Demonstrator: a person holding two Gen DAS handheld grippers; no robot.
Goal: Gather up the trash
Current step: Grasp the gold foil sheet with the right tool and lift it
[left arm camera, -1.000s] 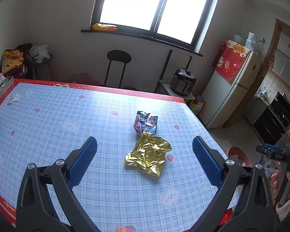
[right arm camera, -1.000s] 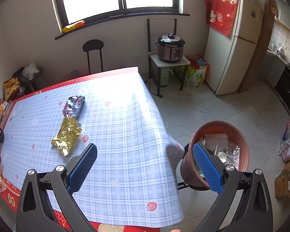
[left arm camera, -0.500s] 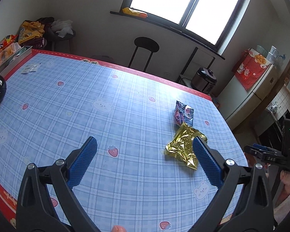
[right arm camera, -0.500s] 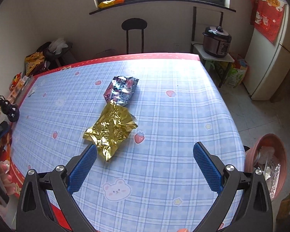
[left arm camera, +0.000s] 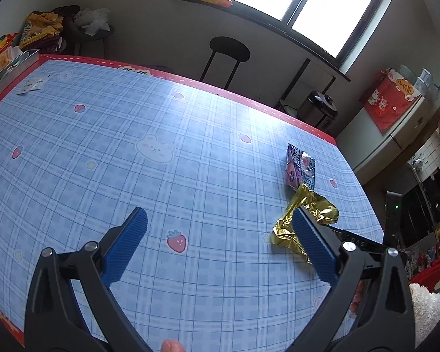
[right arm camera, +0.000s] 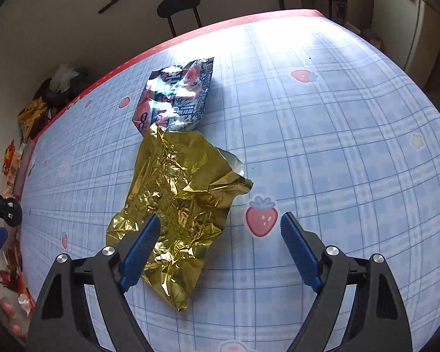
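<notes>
Closer now, right hand-held gripper straddles gold wrapper.

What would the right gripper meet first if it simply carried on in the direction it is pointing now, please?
Most likely the crumpled gold foil wrapper. The right gripper is open and angled down at the table, with its left finger already over the foil's near part. Depth is unclear, so its right finger may meet bare tablecloth beside the wrapper.

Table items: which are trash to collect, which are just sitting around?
Job:
- gold foil wrapper, right gripper open just over it
- printed snack packet, touching the foil's far end

Bystanders:
- small paper sachets, far corner
- black stool
- rice cooker
</notes>
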